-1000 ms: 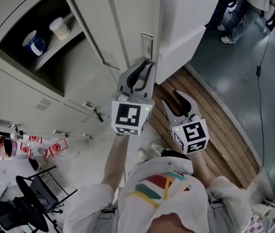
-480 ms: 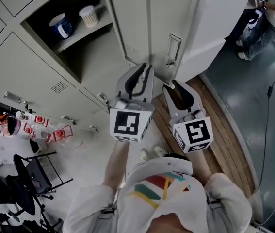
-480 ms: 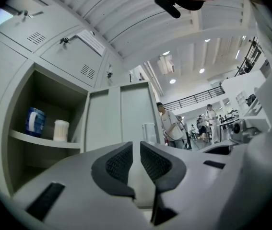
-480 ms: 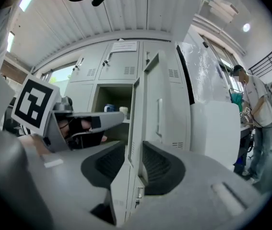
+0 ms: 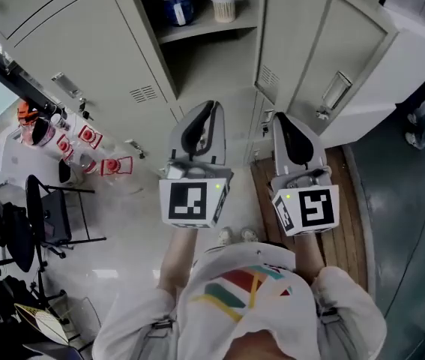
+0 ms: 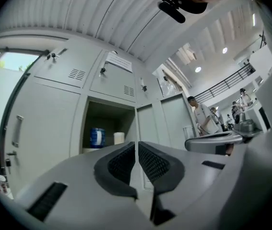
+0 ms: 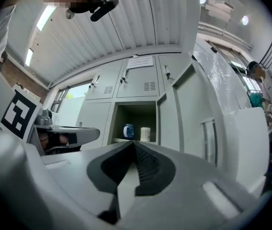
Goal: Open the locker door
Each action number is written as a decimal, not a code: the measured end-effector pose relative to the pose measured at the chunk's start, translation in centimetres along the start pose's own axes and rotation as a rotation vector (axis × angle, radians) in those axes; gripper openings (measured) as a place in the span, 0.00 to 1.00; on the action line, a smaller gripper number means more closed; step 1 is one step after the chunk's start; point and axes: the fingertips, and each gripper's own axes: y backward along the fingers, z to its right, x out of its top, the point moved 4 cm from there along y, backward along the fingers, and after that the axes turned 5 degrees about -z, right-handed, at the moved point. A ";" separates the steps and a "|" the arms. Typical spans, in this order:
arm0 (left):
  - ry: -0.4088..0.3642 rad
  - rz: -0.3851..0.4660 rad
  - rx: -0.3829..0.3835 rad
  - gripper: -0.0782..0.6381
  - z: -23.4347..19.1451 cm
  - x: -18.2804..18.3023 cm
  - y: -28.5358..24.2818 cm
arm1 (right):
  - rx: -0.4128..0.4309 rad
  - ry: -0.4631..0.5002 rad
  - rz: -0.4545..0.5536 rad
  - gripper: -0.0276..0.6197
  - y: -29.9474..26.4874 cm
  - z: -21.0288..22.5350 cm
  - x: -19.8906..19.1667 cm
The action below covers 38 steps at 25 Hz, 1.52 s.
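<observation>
**Locker door [image 5: 309, 51] stands open, my two grippers empty before it**

The door is swung out to the right of its compartment [image 5: 206, 62], its handle [image 5: 336, 90] toward the right edge. Inside, a blue cup [image 5: 176, 7] and a white cup [image 5: 223, 6] sit side by side on the shelf [image 5: 208, 30]. My left gripper [image 5: 205, 107] is raised near me, in front of the compartment. Its jaws have just been closing and now stand a thin slit apart with nothing between them. My right gripper [image 5: 283, 118], just beside it and nearer the door, has also just been closing. Its jaws are pressed together on nothing. Neither gripper touches the door. A chair [image 5: 47, 216] stands on the floor at far left.
</observation>
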 end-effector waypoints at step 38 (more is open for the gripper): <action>-0.078 -0.095 0.501 0.13 -7.2 -2.6 11.6 | 0.321 0.030 -0.050 0.05 -3.8 -11.0 -2.8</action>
